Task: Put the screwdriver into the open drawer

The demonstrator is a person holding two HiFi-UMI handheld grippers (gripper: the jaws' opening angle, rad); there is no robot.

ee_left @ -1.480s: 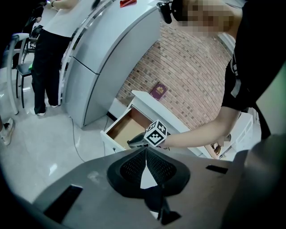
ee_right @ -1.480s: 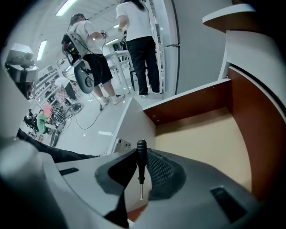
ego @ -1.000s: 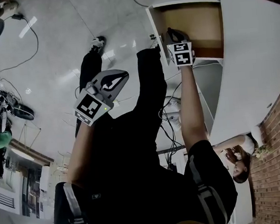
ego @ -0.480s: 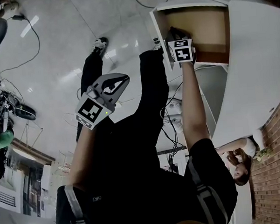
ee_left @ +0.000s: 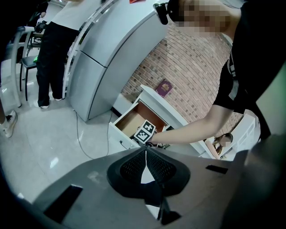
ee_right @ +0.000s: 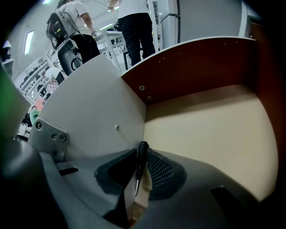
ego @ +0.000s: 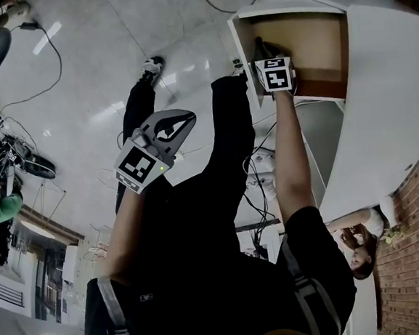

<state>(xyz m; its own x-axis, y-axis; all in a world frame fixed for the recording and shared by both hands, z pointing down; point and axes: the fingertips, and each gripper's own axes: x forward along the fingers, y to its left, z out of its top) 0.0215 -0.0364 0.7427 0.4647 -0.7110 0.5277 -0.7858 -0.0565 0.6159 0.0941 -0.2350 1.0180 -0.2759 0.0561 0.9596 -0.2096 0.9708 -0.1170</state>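
The open drawer [ego: 308,41] has a white front and a bare wooden floor [ee_right: 210,129]. My right gripper [ego: 263,51] reaches into its near left corner and is shut on a small black-handled screwdriver [ee_right: 141,151]. The tool stands upright between the jaws, its metal shaft pointing back toward the gripper body, close to the drawer's white side wall [ee_right: 98,112]. My left gripper [ego: 180,120] hangs over the floor, well left of the drawer, shut and empty. In the left gripper view the left gripper [ee_left: 145,154] faces the drawer [ee_left: 134,121] from a distance.
The drawer belongs to a white counter [ego: 392,89] by a brick wall [ego: 417,210]. Cables [ego: 257,173] trail on the shiny floor beneath it. A dark red booklet [ee_left: 164,88] lies on the counter top. Another person [ego: 359,248] crouches at the counter's far end.
Almost nothing: the head view has shifted slightly. The right gripper stays in the drawer's corner with the screwdriver, and the left gripper hangs in the same place.
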